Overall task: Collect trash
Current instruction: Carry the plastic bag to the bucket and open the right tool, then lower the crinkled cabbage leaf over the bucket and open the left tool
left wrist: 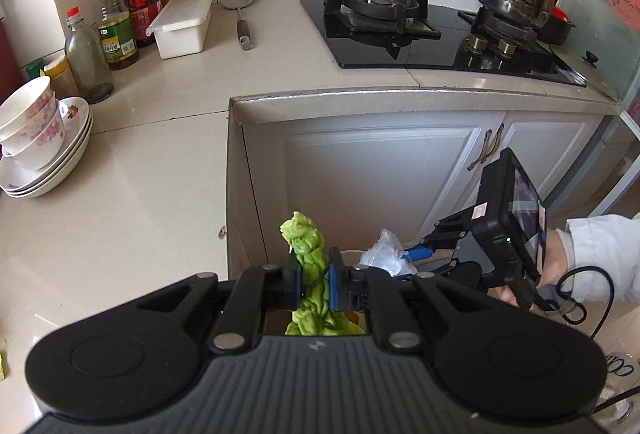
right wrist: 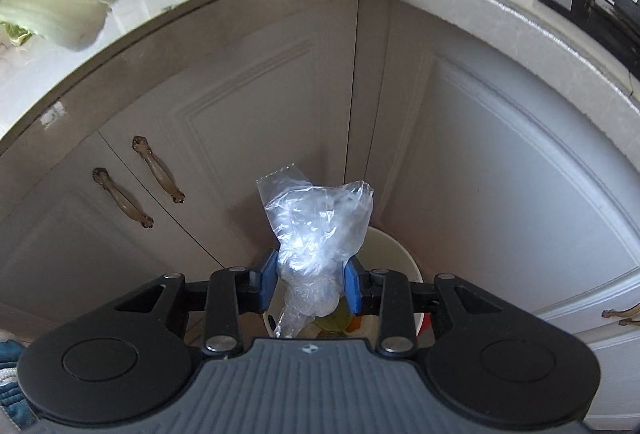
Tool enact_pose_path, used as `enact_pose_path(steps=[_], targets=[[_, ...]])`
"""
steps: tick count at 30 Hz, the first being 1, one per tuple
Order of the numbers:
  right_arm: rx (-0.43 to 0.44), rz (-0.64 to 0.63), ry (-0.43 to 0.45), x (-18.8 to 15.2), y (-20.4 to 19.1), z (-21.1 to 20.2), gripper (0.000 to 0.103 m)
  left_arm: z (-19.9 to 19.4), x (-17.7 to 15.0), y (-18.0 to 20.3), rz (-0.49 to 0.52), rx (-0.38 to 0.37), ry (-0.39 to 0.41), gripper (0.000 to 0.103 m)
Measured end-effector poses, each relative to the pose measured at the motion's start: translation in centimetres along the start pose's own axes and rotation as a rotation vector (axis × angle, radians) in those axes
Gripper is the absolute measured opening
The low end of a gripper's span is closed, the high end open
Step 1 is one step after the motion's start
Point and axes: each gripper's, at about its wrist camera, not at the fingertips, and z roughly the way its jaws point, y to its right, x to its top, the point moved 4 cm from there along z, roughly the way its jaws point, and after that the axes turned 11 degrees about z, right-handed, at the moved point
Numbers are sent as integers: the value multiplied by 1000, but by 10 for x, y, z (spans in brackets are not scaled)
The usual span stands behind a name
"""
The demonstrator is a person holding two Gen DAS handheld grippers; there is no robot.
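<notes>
Both pieces of trash are off the counter (left wrist: 132, 161) and held over the bin (right wrist: 394, 254), a pale round tub on the floor in the corner where the cabinet doors (right wrist: 500, 169) meet; neither piece has been dropped yet. The left gripper (left wrist: 314, 276) has its jaws fully closed on a strip of green vegetable leaf (left wrist: 306, 242), squeezed thin between the blue pads, with crinkled ends sticking out above and below. The right gripper (right wrist: 310, 284) has its jaws partly apart around a crumpled clear plastic bag (right wrist: 316, 222); the bag fills the gap between the pads, and whether it is gripped or already loose cannot be told. Food scraps lie in the bin below it. Judged from this, 2 releases remain, then any further pickup: in the right wrist view a pale ribbed vegetable piece (right wrist: 64, 9) shows at the upper left, blurred, and whether it lies on the counter cannot be told. The leaf is soft, wrinkled and limp; the bag is thin, glossy and light, likely to fall slowly or cling. The counter is smooth, glossy stone.
</notes>
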Motion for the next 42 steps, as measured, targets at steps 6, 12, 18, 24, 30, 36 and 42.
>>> enact_pose_path(steps=[6,12,18,24,30,36,42], targets=[[3,24,36,1,6,9,100,12,6,4,2,-6,-15,10],[-19,34,45,1,15,-5,103,29,15,13,24,-36,-17,10],[-81,15,68,-8,17,-24,103,50,22,27,48,-80,-14,10],[20,28,112,-26,24,-51,103,75,28,44,73,-129,-27,10],[-7,44,88,-39,27,-67,103,110,26,65,94,-175,-71,10],[-131,14,124,-51,30,-84,103,153,18,85,101,-201,-129,10],[-170,73,164,-58,45,-107,103,196,9,104,95,-213,-188,10]])
